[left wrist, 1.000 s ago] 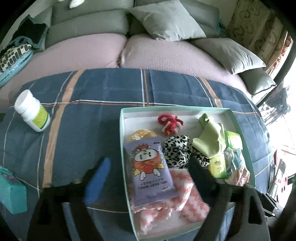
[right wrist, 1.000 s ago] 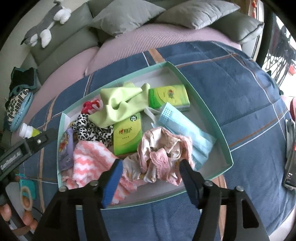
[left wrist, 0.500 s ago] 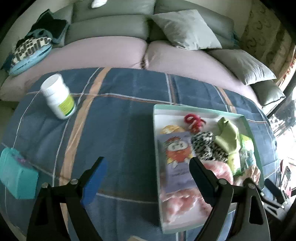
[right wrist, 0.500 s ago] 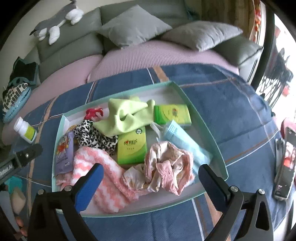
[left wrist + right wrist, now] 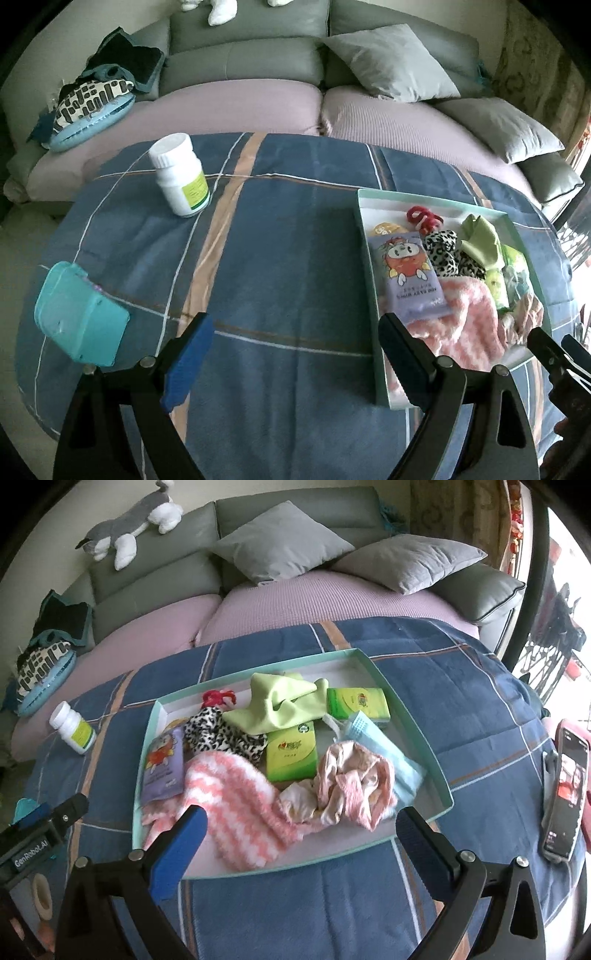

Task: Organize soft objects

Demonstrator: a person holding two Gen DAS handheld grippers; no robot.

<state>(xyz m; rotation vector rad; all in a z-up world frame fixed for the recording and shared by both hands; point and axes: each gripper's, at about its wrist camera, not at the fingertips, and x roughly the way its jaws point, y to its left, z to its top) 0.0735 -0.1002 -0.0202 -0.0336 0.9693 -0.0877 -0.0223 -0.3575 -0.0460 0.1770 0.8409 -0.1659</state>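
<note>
Meanwhile, both tools hang over a blue plaid cloth (image 5: pixel 295 258) spread on the tabletop, w/ a sofa (image 5: pixel 280 602) behind. Left hand-held gripper (image 5: pixel 291 365) is wide open, nothing between its pads, over bare cloth just left of the mint tray (image 5: pixel 413 716). Right hand-held gripper (image 5: pixel 299 842) is spread fully, empty, at the tray's near edge. Piled in the tray: pink-white fuzzy cloth (image 5: pixel 236 805), pale pink garment (image 5: pixel 351 782), leopard-print fabric (image 5: pixel 218 734), lime cloth (image 5: pixel 277 701), two green tissue packs (image 5: pixel 291 753), blue face mask (image 5: pixel 380 746), purple sachet (image 5: pixel 410 277). White pill bottle (image 5: pixel 181 173) and teal box (image 5: pixel 79 314) sit apart on the cloth; phone (image 5: pixel 563 794) at right
</note>
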